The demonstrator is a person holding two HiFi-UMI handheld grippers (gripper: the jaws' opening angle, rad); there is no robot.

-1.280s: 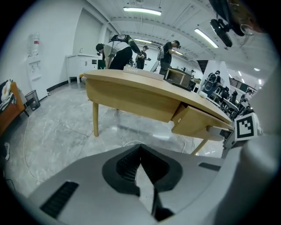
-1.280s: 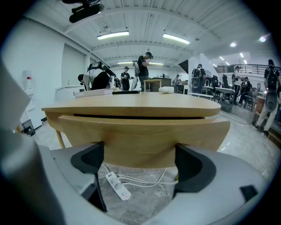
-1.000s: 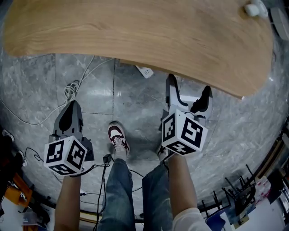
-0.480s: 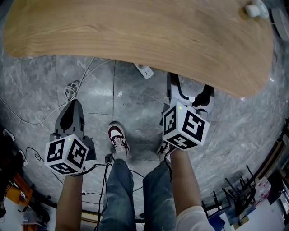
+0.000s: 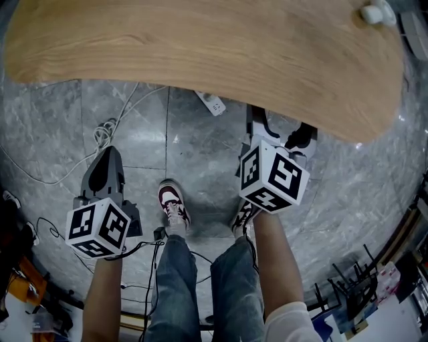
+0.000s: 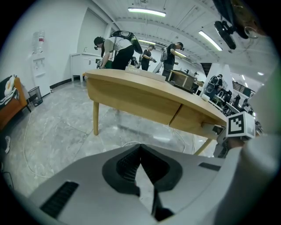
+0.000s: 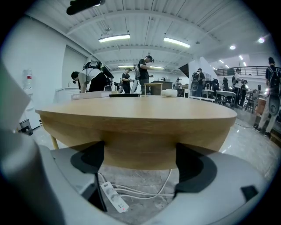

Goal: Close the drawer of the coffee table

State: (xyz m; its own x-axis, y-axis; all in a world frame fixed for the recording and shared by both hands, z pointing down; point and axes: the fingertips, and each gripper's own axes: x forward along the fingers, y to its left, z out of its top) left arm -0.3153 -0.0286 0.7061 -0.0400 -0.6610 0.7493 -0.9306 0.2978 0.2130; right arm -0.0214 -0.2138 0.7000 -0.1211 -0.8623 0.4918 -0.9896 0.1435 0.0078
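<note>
The wooden coffee table (image 5: pixel 200 47) fills the top of the head view. Its drawer front (image 7: pixel 140 149) sits under the top, right ahead in the right gripper view, and appears as the right panel (image 6: pixel 195 119) in the left gripper view. My right gripper (image 5: pixel 279 137) is open, its fingers (image 7: pixel 193 165) spread either side of the drawer front, tips tucked below the table edge. Whether they touch the wood is not visible. My left gripper (image 5: pixel 105 167) is shut, holds nothing, and hangs over the floor well short of the table.
A white power strip (image 5: pixel 212 104) and cables (image 5: pixel 105 130) lie on the grey marble floor by the table edge. The person's shoes (image 5: pixel 172 200) stand between the grippers. A white object (image 5: pixel 374 12) rests on the table's far right. People (image 6: pixel 116 46) work in the background.
My right gripper has moved forward toward the table, so its fingertips now sit under the table edge. The left gripper has stayed where it was.
</note>
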